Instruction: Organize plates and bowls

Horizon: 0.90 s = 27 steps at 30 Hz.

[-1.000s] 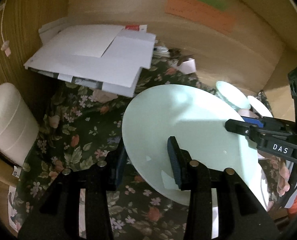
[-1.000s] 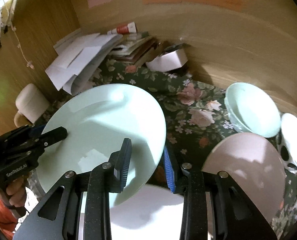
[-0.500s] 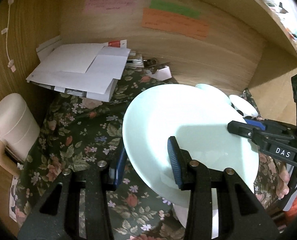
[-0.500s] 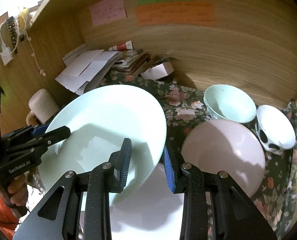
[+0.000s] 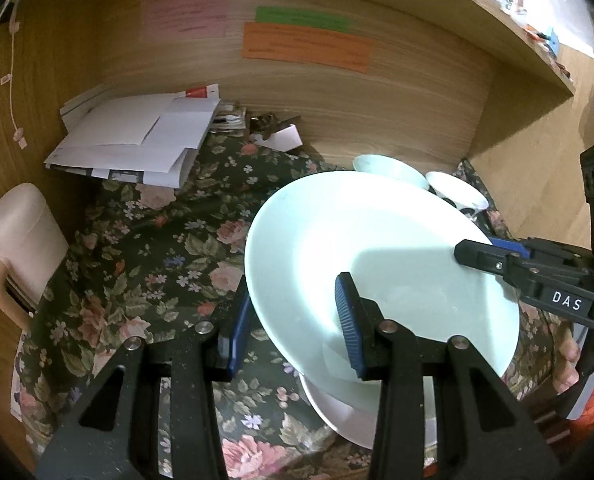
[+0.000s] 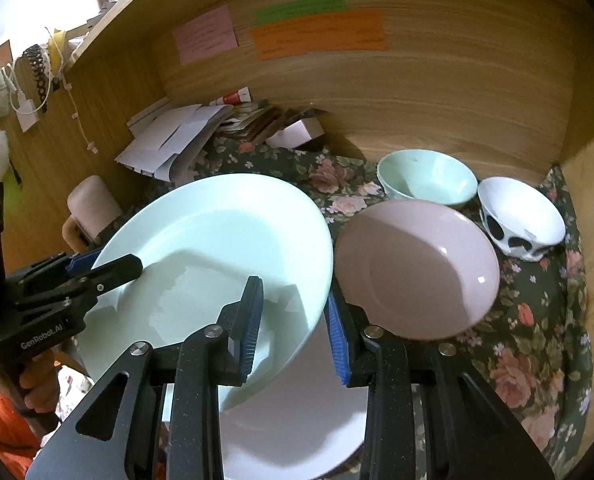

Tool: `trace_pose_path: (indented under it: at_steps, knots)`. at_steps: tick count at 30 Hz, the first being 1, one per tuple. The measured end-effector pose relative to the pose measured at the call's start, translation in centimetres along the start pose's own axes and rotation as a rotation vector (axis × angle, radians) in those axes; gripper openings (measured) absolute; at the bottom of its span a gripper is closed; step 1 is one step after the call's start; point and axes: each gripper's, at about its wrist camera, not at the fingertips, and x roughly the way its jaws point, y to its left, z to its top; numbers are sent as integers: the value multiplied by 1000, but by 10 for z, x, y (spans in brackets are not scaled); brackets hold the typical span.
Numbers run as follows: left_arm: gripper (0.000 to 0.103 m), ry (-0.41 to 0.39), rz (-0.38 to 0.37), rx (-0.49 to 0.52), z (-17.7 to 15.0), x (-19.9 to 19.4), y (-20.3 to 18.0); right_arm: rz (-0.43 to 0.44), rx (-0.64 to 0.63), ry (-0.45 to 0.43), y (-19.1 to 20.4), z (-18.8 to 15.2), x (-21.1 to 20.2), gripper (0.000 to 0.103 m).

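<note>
Now the pale green plate [image 6: 217, 248] hangs tilted above a white plate [image 6: 297, 420], clamped at opposite rims by the left gripper [image 5: 293, 320] and right gripper [image 6: 293, 320]. It has risen and drawn back from the wall, likely toward the pink plate [image 6: 417, 268] and bowls [image 6: 429, 176].

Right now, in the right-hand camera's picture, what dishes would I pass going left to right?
Pale green plate → pink plate → cow-spotted bowl. The green bowl sits behind the pink plate and overlaps it, so I leave it out.
</note>
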Motion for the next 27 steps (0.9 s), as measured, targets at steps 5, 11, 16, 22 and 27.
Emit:
trace_pose_path:
  at_steps: [5,11,16,22,27]
  knots:
    - [40,6,-4,9,-10,-5,-9,-2,15,-1,-3,-11,-4,28]
    - [40,32,-11,9,-20,-2,-13,-2,31,20,-5,-25,-5,28]
    - [40,63,-14,11,-29,5,-16,-4,41,48,-8,-37,-2,28]
    - [40,88,-24,5,-38,10,-18,2,58,69,-14,-44,2,28]
    - [40,111,-27,1,-44,17,-17,8,76,92,-16,-51,8,28]
